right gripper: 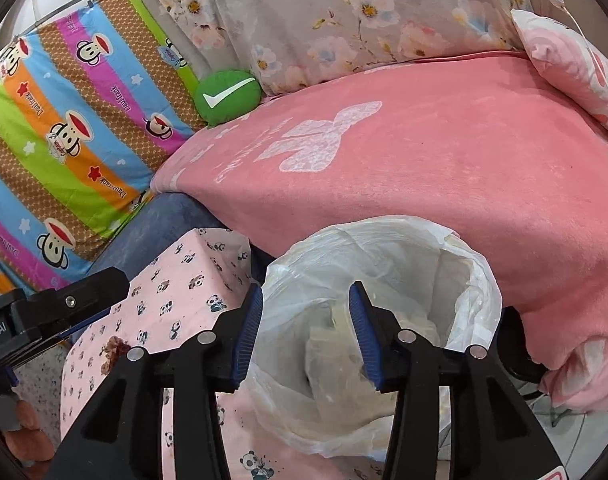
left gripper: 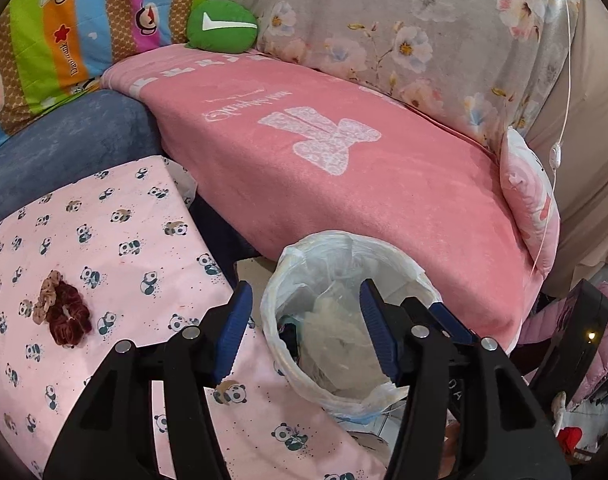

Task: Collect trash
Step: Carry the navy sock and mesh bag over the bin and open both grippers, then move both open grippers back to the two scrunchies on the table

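Right wrist view: both claws, left (left gripper: pixel 304 328) and right (right gripper: pixel 305 330), gape over bag-lined bin (right gripper: pixel 479 280) holding crumpled plastic (right gripper: pixel 343 360).

Pink panda-print cloth (left gripper: pixel 116 240) — maroon, perhaps velvet, scrunchie (left gripper: pixel 68 316) — white bin liner (left gripper: pixel 304 376).

left gripper (left gripper: pixel 304 332) hovering with jaws apart, nothing between them | trash bin (left gripper: pixel 345 394) standing under gripper, white liner folding over rim, crumpled clear plastic (left gripper: pixel 335 328) lying inside | panda-print cloth (left gripper: pixel 116 240) lying beside bin's left | scrunchies (left gripper: pixel 64 310) resting near cloth's left edge | pink blanket (left gripper: pixel 343 184) lying behind bin
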Tool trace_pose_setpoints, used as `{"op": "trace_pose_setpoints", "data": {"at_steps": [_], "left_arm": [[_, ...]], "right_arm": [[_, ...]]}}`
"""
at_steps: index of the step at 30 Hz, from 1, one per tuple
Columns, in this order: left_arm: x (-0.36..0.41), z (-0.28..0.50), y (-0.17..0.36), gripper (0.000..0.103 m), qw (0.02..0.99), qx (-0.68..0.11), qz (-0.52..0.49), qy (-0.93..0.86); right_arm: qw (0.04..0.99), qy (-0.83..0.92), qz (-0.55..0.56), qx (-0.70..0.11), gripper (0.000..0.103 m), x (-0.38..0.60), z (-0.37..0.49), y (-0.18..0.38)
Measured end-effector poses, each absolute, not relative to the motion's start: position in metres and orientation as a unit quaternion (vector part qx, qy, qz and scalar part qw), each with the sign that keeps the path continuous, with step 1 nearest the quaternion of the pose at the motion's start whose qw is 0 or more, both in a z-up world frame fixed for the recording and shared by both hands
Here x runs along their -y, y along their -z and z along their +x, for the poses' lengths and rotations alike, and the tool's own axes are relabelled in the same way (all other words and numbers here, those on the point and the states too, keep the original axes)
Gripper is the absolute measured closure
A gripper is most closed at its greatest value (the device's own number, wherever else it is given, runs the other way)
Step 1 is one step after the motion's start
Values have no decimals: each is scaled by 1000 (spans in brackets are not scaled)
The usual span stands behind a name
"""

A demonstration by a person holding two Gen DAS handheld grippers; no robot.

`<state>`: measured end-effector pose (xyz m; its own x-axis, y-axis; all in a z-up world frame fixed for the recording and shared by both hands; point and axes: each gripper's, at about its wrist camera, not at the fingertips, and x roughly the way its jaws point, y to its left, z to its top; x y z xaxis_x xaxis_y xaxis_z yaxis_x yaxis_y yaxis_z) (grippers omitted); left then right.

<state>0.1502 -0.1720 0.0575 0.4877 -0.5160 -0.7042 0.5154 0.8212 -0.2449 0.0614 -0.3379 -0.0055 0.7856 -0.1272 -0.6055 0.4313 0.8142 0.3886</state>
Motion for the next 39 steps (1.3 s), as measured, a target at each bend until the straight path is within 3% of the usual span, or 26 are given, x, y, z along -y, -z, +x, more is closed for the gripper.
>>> {"op": "trace_pose_setpoints", "data": {"at_steps": [7,15,39], "left_arm": [[145,150,-54,44,868,-409,-16,281],[104,153,-48,38,875,-415,-35,248],[-47,187,-14,36,885,-434,-113,128]], "right_arm": [[910,144,257,-293,52,321,62,-1],[916,118,236,-302,52,286,68,-8],[916,15,163,-366,51,158,126,6]]}}
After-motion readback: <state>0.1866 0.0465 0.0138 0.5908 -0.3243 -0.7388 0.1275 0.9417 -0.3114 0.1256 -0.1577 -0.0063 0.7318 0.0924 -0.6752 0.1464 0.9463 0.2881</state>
